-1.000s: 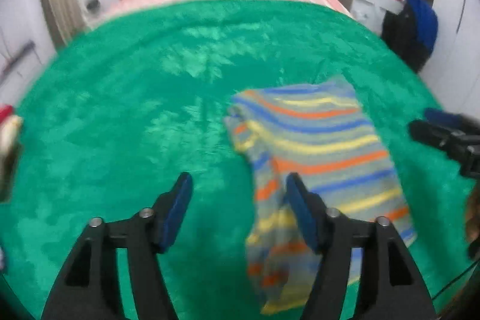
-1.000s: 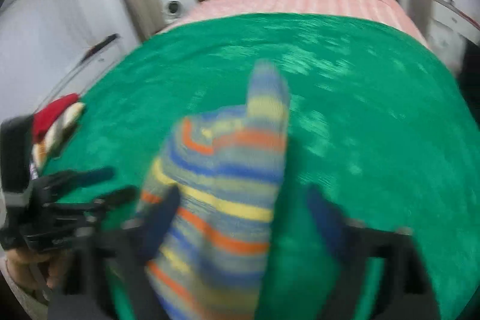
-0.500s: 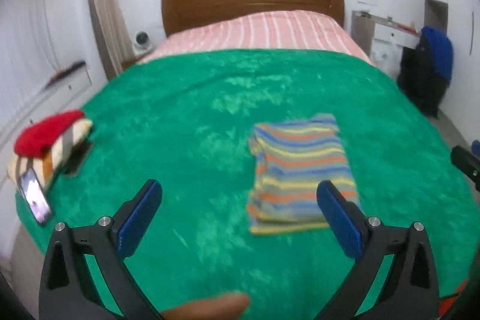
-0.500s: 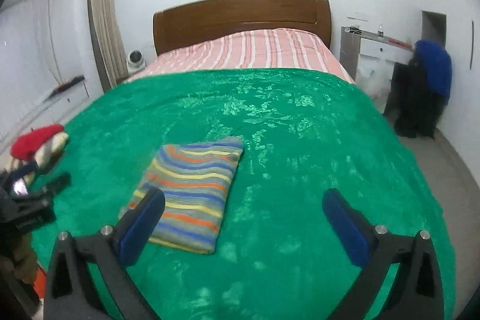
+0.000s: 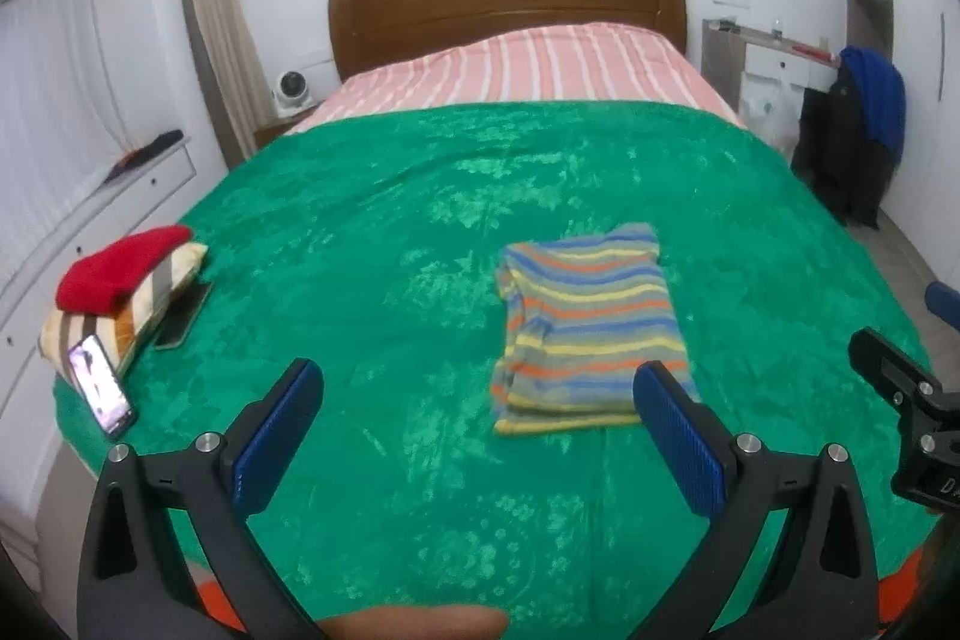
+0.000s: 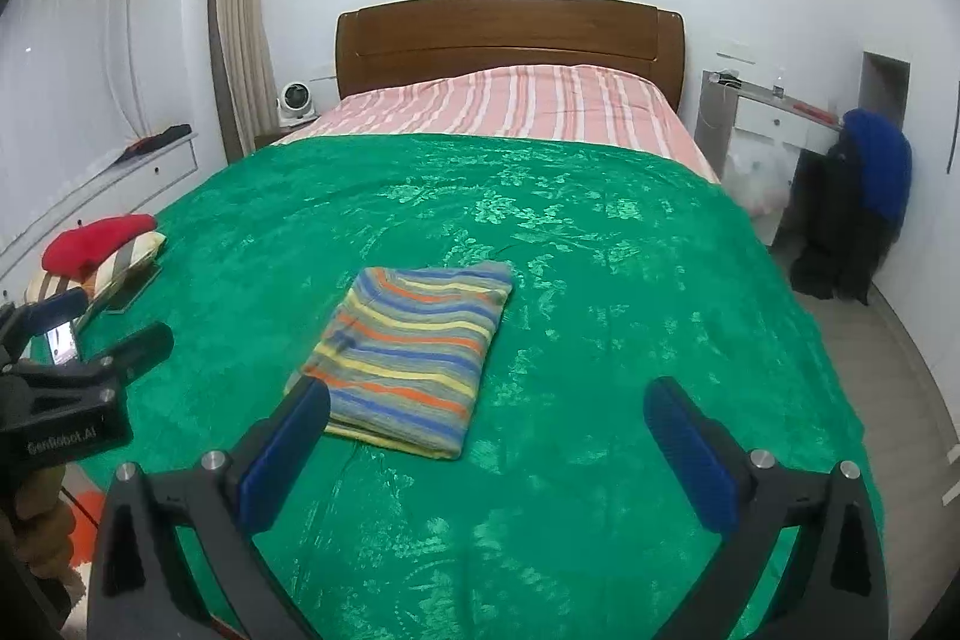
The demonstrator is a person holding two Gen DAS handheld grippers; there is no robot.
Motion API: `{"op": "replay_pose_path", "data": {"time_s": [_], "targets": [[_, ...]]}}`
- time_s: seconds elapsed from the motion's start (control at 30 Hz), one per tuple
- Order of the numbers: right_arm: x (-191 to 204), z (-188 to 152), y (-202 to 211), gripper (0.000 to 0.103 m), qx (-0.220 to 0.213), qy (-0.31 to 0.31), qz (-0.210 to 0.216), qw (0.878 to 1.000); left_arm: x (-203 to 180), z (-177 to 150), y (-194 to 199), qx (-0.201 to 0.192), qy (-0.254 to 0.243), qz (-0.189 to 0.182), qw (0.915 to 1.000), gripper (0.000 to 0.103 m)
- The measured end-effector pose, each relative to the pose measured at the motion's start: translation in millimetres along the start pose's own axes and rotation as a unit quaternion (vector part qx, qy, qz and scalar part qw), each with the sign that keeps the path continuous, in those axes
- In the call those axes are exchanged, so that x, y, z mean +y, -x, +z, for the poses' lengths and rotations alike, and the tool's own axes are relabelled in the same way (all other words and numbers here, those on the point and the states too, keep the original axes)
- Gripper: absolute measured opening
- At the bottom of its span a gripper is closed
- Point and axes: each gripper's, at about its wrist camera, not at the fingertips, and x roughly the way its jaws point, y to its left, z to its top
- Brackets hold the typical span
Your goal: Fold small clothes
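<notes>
Left gripper [image 5: 477, 403] spread wide, nothing between blue pads [image 5: 276, 436]. Right gripper [image 6: 489, 433] spread wide too, empty. Both above green blanket [image 5: 390, 232], clear of cloth. Folded striped garment [image 5: 585, 325] flat on blanket, mid-bed, just beyond fingertips. Red and striped folded pile [image 5: 123, 289] at left edge, phone [image 5: 101, 382] leaning beside it. Wooden headboard [image 6: 510, 34] behind.

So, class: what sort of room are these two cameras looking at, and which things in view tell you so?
Most likely a home bedroom. A bed with a wooden headboard fills the view, spread with a green blanket; a curtain hangs beside it, and a folded striped garment lies on the blanket.
</notes>
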Motion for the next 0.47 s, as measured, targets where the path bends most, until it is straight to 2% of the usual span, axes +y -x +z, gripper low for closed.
{"op": "replay_pose_path", "data": {"time_s": [0.17, 0.47], "targets": [[4, -3, -6, 0.103, 0.012, 0.011, -0.020, 1.000, -2, -4, -6, 0.009, -0.005, 0.008, 0.9999, 0.103], [5, -5, -10, 0.103, 0.020, 0.008, -0.021, 1.000, -5, -10, -8, 0.011, -0.005, 0.001, 0.9999, 0.103]]}}
